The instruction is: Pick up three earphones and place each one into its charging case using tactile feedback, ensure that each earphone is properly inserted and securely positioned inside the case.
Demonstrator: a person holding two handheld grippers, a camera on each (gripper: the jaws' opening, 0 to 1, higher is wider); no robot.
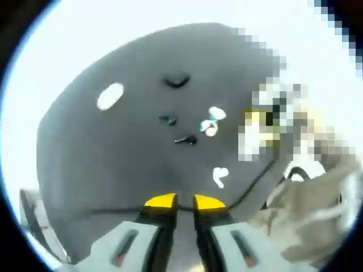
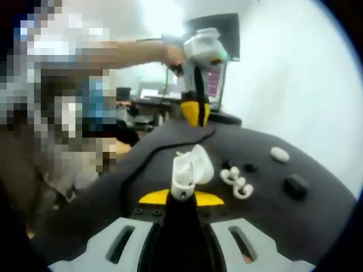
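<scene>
Earphones, small and white, lie scattered on the dark grey round mat: in the left gripper view I see one white stemmed earphone just ahead of my left gripper, and a white cluster with teal specks farther on, too blurred to separate into parts. Three small dark pieces lie near it; I cannot tell what they are. A white oval case, lid down, sits well apart to one side. My left gripper's yellow-tipped jaws stand slightly apart with nothing between them.

In the right gripper view my right gripper pinches a white open-lidded charging case, held upright above the mat; its inside is hidden. Just beyond lie two white earphones touching each other, two dark specks, a white oval case and a black oval case. The left gripper hangs over the far mat edge, jaw gap unclear from here.
</scene>
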